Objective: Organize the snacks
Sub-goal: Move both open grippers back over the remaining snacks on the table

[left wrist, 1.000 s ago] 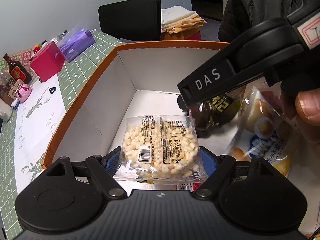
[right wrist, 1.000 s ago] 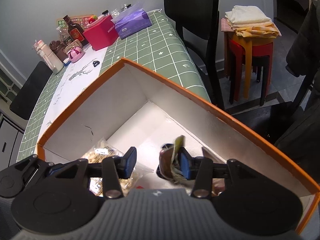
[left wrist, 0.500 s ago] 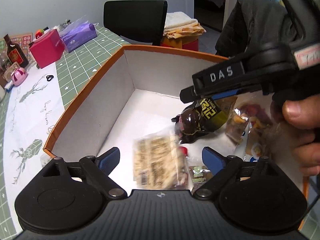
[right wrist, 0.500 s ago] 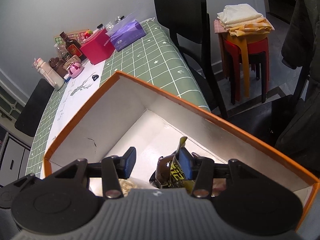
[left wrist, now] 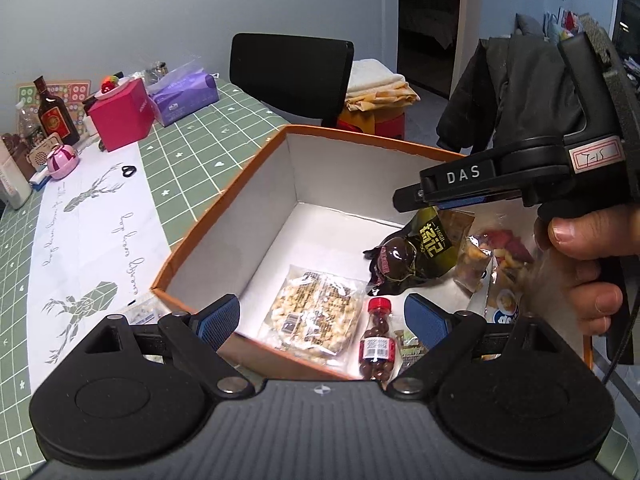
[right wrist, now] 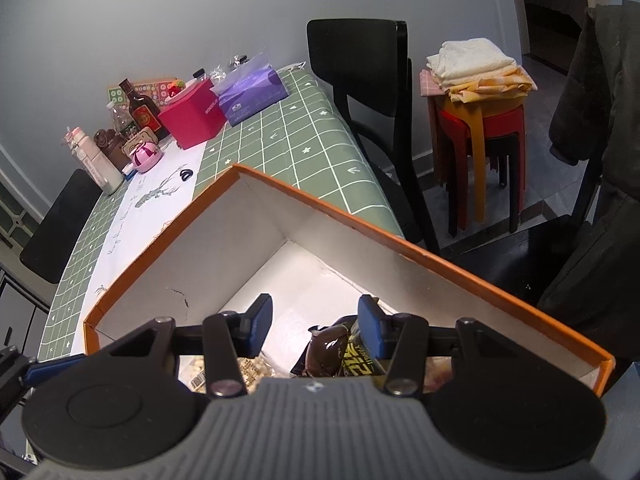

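An orange box with white inside [left wrist: 224, 216] stands on the table; it also shows in the right wrist view [right wrist: 460, 268]. On its floor lie a clear rice puff pack [left wrist: 314, 312], a small red-capped bottle of chocolate balls [left wrist: 376, 344], a dark brown and olive snack pack [left wrist: 412, 256] and more packets at the right. My left gripper [left wrist: 322, 318] is open and empty above the box's near edge. My right gripper [right wrist: 314, 320] is open and empty above the dark pack [right wrist: 340, 350]; in the left wrist view it [left wrist: 480, 192] hovers over the right side.
A green checked tablecloth [left wrist: 192, 152] with a white runner lies left of the box. A red box [left wrist: 120, 118], purple tissue pack [left wrist: 184, 94], bottle [left wrist: 52, 114] and small items stand at the far end. A black chair [right wrist: 360, 92] and stacked stools [right wrist: 480, 140] stand beyond.
My left gripper opened and let go of the rice puff pack, which now lies on the box floor. Both grippers drew back and up; my right gripper released the dark pack.
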### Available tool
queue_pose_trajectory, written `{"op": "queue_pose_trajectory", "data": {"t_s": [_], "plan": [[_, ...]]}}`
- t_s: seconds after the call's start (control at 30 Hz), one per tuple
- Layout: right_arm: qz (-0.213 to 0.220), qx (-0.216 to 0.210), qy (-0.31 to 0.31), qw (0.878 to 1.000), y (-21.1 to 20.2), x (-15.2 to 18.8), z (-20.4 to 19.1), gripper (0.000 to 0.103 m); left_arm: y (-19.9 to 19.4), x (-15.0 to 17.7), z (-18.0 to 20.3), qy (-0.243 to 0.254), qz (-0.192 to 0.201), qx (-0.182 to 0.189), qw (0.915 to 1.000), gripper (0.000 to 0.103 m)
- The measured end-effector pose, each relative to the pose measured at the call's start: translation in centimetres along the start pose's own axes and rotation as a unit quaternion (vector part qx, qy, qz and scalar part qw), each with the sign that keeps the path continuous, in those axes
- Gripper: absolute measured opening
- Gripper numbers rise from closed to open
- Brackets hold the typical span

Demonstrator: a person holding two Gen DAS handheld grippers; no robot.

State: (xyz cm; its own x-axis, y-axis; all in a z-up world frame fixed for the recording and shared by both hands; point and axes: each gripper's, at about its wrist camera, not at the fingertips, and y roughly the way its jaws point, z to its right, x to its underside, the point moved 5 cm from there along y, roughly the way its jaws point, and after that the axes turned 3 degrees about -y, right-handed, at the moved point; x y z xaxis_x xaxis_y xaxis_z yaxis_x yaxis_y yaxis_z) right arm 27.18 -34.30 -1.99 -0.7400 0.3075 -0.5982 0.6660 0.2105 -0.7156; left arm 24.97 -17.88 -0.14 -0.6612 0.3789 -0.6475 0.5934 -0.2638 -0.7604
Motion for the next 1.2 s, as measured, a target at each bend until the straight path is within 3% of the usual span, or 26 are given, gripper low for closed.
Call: {"op": "queue_pose_trajectory", "data": {"t_s": [0.33,0.57,0.73,0.9,1.07,1.2], "plan": [[0.058,-0.014,-0.031,0.998,-4.0,1.4,-3.1,0.047,-4.8,3.9,-5.5,-0.038,0.042,-0.018,0.9982,0.103],[0.103,-0.065,-0.048,0.991,-8.5,3.7,-7.1,0.047,-8.6,8.9,-9.8,-0.099,0.074,-0.027,0.9920,0.103],[0.117,-0.069,-0.092,0.986,-11.1,6.1,-9.9,0.048,-10.7,13.1,-11.8,-0.099,0.070,-0.040,0.9918,0.103],[0.108,-0.072,-0.142,0.981,-12.3,9.1,-12.4,0.049,-11.9,17.1,-14.2,-0.133,0.054,-0.040,0.9888,0.103],[0.081,-0.061,-0.200,0.975,-12.4,11.3,-14.6,0.053,-12.3,20.3,-15.2,-0.136,0.034,-0.047,0.9890,0.103],[0.057,-0.053,-0.205,0.976,-12.5,12.7,-15.5,0.056,-12.7,22.5,-15.9,-0.165,0.012,-0.048,0.9851,0.103]]}}
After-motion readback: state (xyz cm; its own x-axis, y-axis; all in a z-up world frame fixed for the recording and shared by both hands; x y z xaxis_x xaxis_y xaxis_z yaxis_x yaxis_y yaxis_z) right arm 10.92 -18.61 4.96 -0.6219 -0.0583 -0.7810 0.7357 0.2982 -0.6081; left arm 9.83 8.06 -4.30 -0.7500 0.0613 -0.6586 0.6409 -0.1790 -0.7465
